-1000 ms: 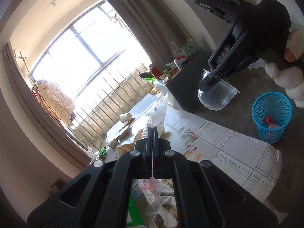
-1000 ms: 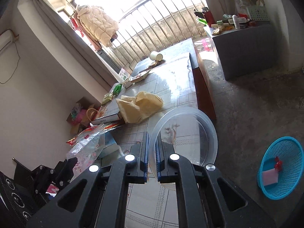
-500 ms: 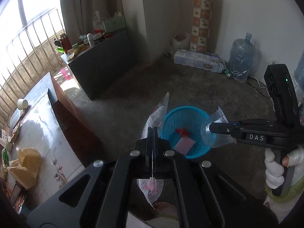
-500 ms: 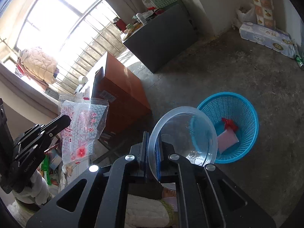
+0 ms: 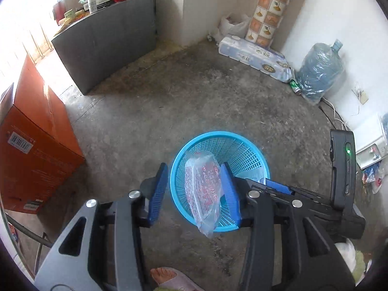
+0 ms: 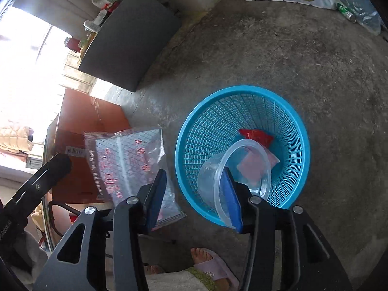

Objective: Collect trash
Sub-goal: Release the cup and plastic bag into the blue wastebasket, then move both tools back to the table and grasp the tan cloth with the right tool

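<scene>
Hanging over the blue mesh basket [image 5: 219, 181] on the concrete floor [image 5: 169, 101], both grippers point steeply down with their jaws about half spread, having just been opening. Between the blue pads of the left gripper [image 5: 194, 194] a clear printed plastic bag [image 5: 202, 191] lies against the right-hand pad, its top over the basket's mouth and its lower end outside the near rim; the other pad stands clear of it, so it looks released, though the view is too flat to be certain. At the right gripper [image 6: 195, 197] a clear plastic bowl [image 6: 240, 167] tilts on its side inside the basket, its rim touching the right-hand pad [image 6: 231, 198], with nothing pinching it. Below the bowl, on the basket's bottom, lie a pink square packet [image 6: 252, 167] and a red wrapper [image 6: 255, 135]. An orange carton [image 5: 36, 145] stands to the left, near a grey cabinet [image 5: 109, 41].
</scene>
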Available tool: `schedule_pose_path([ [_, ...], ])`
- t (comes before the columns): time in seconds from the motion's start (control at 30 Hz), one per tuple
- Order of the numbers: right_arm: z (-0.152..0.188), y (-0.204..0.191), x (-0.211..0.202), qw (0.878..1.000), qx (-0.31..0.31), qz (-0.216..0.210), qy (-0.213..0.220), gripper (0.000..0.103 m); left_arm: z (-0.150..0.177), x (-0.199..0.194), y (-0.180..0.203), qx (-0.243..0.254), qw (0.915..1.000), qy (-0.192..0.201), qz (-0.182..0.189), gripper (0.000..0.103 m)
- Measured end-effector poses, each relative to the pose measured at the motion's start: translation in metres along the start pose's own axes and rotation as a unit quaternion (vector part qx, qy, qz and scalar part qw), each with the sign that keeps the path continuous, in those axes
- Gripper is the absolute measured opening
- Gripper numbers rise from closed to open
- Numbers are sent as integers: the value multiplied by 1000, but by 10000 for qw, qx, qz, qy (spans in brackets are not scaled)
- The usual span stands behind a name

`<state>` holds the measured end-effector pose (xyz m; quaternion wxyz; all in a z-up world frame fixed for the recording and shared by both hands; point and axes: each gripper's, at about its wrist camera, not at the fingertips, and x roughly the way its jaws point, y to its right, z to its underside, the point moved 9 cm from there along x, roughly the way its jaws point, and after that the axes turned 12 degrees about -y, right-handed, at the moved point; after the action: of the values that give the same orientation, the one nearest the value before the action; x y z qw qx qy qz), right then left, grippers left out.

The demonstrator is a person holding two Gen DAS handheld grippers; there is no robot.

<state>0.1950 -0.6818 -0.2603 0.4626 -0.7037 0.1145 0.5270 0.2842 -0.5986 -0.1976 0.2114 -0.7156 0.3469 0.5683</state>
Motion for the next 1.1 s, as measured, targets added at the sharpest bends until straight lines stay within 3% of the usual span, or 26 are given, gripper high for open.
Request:
schedule_pose_path([
  [0.07, -2, 6, 1, 9999, 121, -48, 56, 51, -2, -6, -3, -46, 10000, 73, 46, 52],
  [0.23, 3, 7, -7, 9997, 95, -115, 189, 52, 5, -38, -18, -230, 9993, 210, 219, 52],
  [0.57, 35, -24, -71, 9969, -340, -315, 632, 52, 49, -156, -35, -236, 9928, 1059, 506, 55],
  [0.7, 72, -42, -100, 9937, -677, -548, 703, 60, 100, -207, -36, -180, 9883, 1406, 560, 59],
  [0.83, 122, -69, -114, 9905, -910, -937, 424, 60, 162, -242, -51, -217, 9836, 1674, 636, 63],
  [0.97, 173, -106, -122, 9834, -1218, -1327, 222, 61, 225, -267, -79, -148, 9797, 1997, 21, 64],
  [1.1, 221, -158, -110, 9729, -1725, -1532, -131, 62, 289, -283, -114, -312, 9771, 2059, -432, 64],
])
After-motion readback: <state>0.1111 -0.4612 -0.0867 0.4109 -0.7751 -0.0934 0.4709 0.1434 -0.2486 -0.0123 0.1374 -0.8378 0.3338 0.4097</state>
